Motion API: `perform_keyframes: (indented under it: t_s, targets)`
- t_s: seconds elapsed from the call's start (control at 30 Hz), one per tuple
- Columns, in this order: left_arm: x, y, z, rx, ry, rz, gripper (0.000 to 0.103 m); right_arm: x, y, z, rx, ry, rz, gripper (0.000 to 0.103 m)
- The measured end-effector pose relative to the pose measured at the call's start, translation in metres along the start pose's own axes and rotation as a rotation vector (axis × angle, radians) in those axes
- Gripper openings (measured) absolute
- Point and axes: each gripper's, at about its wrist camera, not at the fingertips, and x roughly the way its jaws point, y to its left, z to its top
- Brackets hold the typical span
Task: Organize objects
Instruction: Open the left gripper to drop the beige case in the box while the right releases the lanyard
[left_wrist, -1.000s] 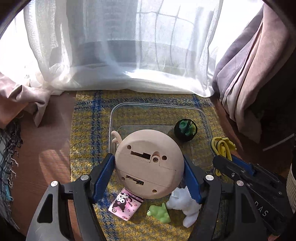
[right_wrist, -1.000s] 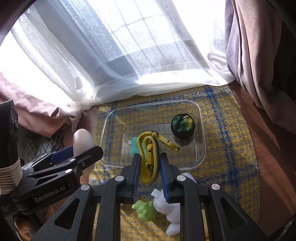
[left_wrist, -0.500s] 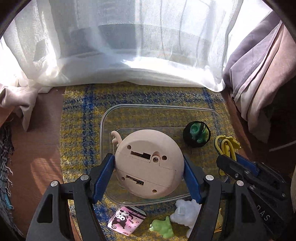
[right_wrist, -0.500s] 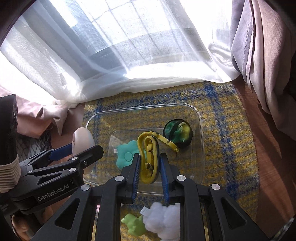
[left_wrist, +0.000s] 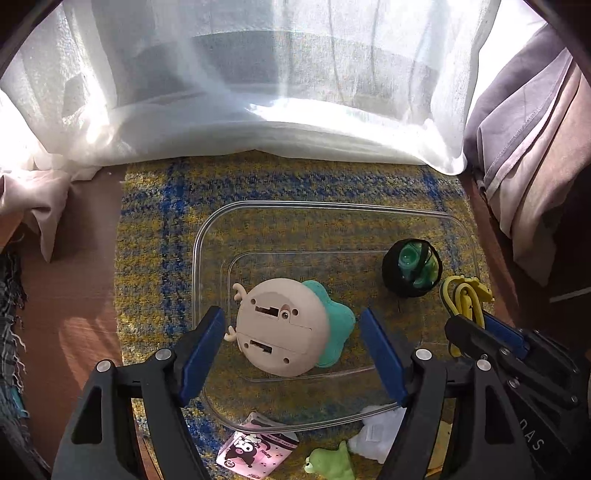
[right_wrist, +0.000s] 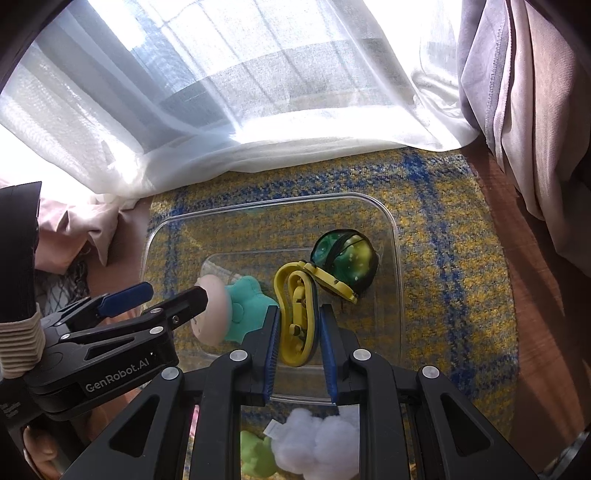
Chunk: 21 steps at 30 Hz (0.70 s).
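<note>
Two black tongs with blue pads over a yellow-and-blue plaid mat. On it, clear rectangular plastic tub holding round beige plastic toy, released, leaning on teal flower-shaped cushion at 3 o'clock; black-and-green ball at 2 o'clock. Left gripper spread, jaws just opening, pads clear of toy. Right gripper pinching yellow plastic clip above tub.

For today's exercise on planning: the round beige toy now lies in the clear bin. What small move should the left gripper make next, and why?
Probably lift the left gripper straight up, out of the clear bin. Its jaws have just been opening and stand clear of the round beige toy, which rests in the bin, partly on a teal star-shaped toy. Sideways travel might knock it.
</note>
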Motion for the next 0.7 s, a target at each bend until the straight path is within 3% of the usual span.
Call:
perform_keyframes:
  t_s: [0.2,0.63,0.67,0.7]
  targets:
    - [-0.015,0.005,-0.006,0.005,-0.040,0.061,0.078,-0.003,0.002,-0.002,-0.004,-0.002,0.000,0.022]
    - [-0.039,0.025,-0.025,-0.049,-0.112,0.115,0.084,-0.005,0.017,-0.008,-0.059,0.015,-0.002,0.023]
    - [-0.040,0.026,-0.026,-0.053,-0.116,0.114,0.085,-0.006,0.018,-0.008,-0.058,0.012,-0.009,0.031]
    - [-0.042,0.027,-0.027,-0.058,-0.120,0.117,0.088,-0.008,0.017,-0.008,-0.056,0.010,-0.017,0.048]
